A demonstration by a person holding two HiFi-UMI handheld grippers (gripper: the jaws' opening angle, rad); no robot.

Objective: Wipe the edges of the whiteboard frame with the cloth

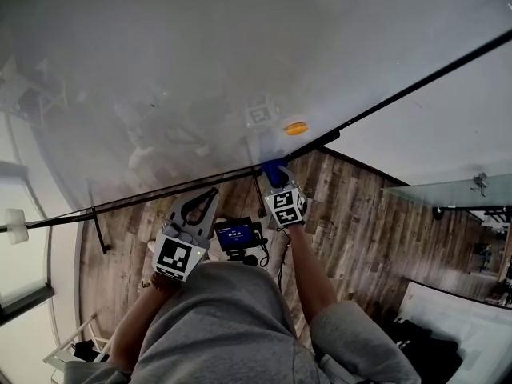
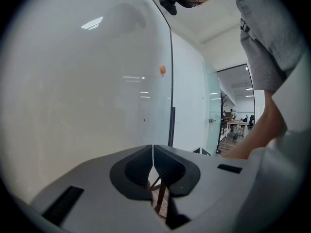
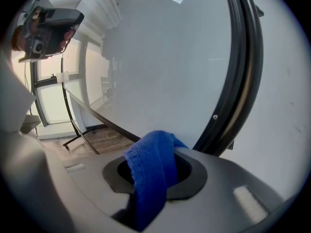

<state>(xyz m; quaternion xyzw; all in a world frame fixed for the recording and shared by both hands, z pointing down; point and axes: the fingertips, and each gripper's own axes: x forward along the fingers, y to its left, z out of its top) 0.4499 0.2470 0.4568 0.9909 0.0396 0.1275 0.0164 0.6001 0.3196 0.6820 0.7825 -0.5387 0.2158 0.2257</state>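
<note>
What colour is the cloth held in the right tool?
Bright blue cloth, clearest in the right gripper view.

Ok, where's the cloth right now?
The blue cloth is pinched in the right gripper, mid head view, by the bottom edge of the whiteboard frame, just below the orange magnet.

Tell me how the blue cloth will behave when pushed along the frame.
Probably floppy: the cloth folds and droops over the right gripper, which is shut on it. Its ribbed weave likely drags on the frame rather than slipping.
</note>
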